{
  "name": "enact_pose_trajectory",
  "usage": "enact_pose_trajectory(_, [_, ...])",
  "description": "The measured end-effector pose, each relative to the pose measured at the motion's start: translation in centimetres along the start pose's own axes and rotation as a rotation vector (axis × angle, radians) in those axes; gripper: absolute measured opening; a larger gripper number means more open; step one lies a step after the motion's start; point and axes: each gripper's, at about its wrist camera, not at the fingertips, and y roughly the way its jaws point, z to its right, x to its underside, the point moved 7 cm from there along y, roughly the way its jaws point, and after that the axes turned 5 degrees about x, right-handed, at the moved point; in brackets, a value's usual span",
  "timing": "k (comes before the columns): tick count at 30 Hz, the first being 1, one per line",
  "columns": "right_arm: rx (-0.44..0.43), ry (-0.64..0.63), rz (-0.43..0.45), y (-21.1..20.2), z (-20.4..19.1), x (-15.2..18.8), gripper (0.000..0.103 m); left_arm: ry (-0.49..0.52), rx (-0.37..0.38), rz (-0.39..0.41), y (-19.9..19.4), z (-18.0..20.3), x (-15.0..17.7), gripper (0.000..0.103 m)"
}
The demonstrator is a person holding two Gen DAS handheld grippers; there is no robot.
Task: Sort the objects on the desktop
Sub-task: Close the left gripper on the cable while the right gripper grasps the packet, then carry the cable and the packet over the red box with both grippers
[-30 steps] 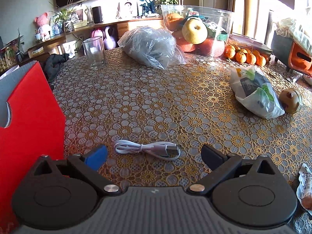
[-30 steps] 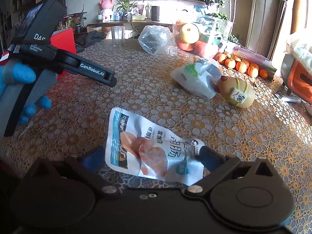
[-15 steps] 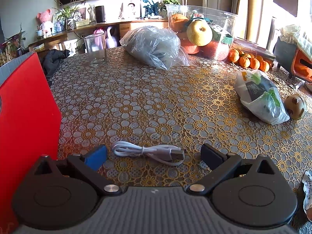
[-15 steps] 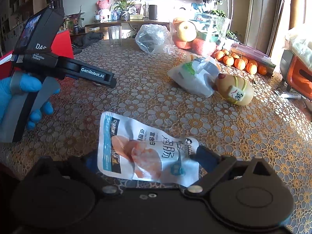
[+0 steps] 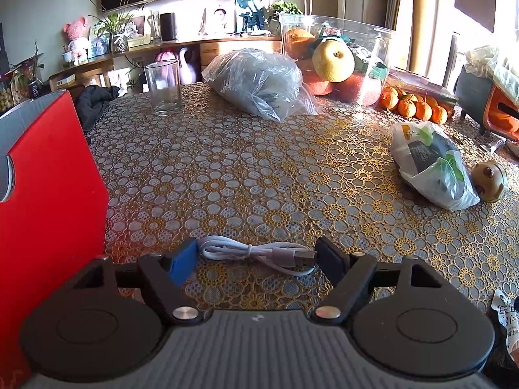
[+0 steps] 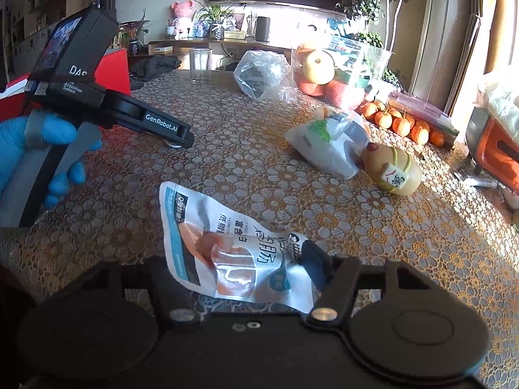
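Cable (image 5: 259, 254), white and coiled, lies on the table (image 5: 259, 168) between the fingers of the left gripper (image 5: 258, 259); its jaws have just been closing, and the pads reach the cable's ends without clearly pinching. The pouch (image 6: 233, 249) lies between the fingers of the right gripper (image 6: 240, 269), whose jaws have also just been closing; whether they press it I cannot tell. Farther off sit a white bag (image 6: 331, 142) and a toy (image 6: 394, 168), touching. A glass (image 5: 162, 87) stands far back.

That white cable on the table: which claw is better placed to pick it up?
The left claw: the white cable lies between its closing fingers. The right claw is closing around a snack packet.
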Motion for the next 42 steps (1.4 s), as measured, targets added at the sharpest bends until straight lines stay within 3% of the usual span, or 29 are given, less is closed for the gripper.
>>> enact_pose_trajectory(1, [0.006, -0.029, 0.010, -0.2, -0.3, -0.1, 0.055, -0.002, 0.000, 0.000, 0.0, 0.0, 0.0, 0.078])
enact_pose_trajectory(17, [-0.001, -0.060, 0.016, -1.8, -1.0, -0.5, 0.047, 0.003, 0.033, 0.027, -3.5, 1.3, -0.3, 0.078])
enact_pose_trajectory(28, [0.044, -0.088, 0.046, -4.0, -0.9, -1.1, 0.025, 0.008, 0.062, 0.037, -7.5, 2.5, 0.3, 0.078])
enact_pose_trajectory(42, [0.030, 0.050, 0.031, -6.0, 1.4, -2.1, 0.019, 0.027, 0.095, 0.031, -11.9, 3.9, 0.9, 0.078])
